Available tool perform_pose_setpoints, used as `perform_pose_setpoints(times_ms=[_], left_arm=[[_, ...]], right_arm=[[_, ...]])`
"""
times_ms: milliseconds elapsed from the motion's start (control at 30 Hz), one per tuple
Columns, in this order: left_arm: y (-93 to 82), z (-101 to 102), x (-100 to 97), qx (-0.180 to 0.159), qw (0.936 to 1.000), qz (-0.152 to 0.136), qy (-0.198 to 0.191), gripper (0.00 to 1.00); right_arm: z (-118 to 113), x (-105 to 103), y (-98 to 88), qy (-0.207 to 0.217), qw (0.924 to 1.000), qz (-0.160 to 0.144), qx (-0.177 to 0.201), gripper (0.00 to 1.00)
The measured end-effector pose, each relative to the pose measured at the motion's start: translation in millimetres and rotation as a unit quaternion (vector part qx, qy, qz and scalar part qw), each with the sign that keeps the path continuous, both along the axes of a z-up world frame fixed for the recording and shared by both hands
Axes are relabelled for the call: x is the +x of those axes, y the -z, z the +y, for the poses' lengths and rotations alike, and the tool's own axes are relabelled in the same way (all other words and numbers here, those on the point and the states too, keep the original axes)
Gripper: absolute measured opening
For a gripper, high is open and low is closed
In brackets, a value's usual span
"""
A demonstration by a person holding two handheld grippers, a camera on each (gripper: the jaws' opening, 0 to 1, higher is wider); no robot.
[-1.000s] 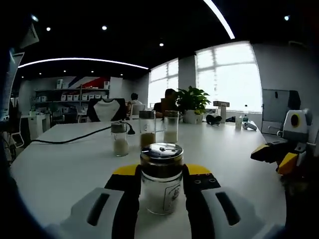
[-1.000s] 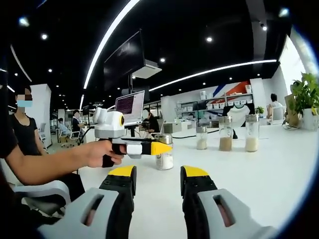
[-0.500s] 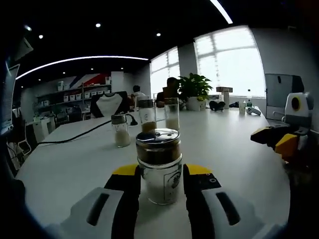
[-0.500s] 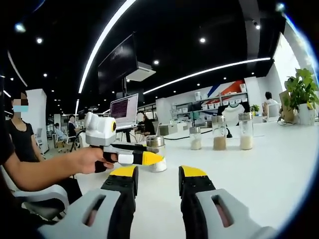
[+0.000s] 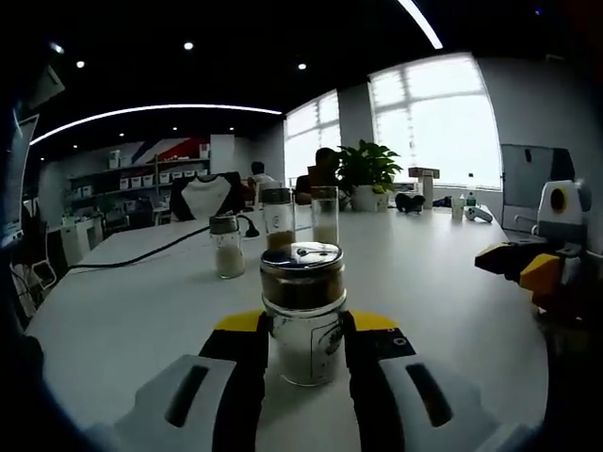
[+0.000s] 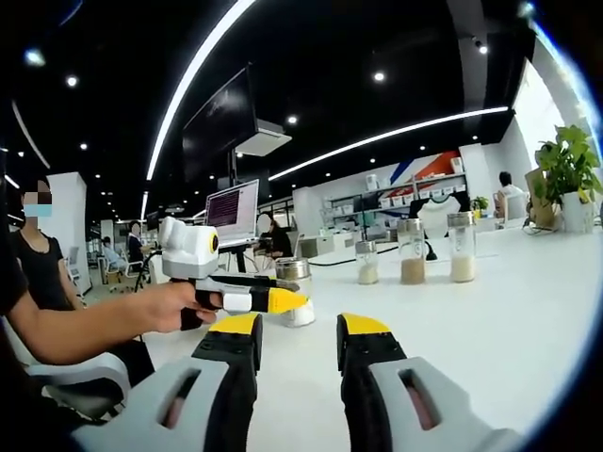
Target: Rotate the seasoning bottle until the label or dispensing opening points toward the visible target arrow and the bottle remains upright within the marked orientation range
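Observation:
The seasoning bottle (image 5: 303, 292) is clear glass with a metal lid, white grains and a small label on its right side. It stands upright on the white table (image 5: 122, 320). My left gripper (image 5: 303, 330) is shut on it, one yellow-tipped jaw pressing each side. In the right gripper view a person's hand (image 6: 179, 306) holds that left gripper (image 6: 275, 300) with the bottle (image 6: 298, 294) at its tip. My right gripper (image 6: 294, 330) stands open over the table with nothing between its jaws. It also appears at the right edge as the right gripper (image 5: 523, 268).
Three more shakers stand behind the bottle: a short one (image 5: 227, 256), a tall brown-filled one (image 5: 277, 224) and a tall white-filled one (image 5: 325, 219). A black cable (image 5: 141, 264) runs across the table. A potted plant (image 5: 366, 179) and a laptop (image 6: 233, 204) sit farther off.
The left gripper and bottle shifted a little; in the right gripper view they moved left and slightly lower. The bottle stays gripped and upright. The right gripper stays open.

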State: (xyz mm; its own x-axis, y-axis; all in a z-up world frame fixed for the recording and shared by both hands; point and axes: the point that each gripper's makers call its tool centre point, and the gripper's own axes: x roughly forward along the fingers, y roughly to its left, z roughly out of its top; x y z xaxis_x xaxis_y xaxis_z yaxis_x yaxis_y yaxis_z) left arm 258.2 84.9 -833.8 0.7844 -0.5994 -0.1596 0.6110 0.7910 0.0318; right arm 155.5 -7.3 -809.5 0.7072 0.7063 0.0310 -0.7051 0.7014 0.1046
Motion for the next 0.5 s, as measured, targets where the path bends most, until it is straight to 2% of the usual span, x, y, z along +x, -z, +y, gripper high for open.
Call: perform_pose_setpoints(times_ms=[500], left_arm=[[-0.7, 1.1, 2.3, 0.007, 0.9999, 0.006, 0.007, 0.34]], right_arm=[[4.5, -1.1, 3.3, -0.003, 1.0000, 0.004, -0.005, 0.30]])
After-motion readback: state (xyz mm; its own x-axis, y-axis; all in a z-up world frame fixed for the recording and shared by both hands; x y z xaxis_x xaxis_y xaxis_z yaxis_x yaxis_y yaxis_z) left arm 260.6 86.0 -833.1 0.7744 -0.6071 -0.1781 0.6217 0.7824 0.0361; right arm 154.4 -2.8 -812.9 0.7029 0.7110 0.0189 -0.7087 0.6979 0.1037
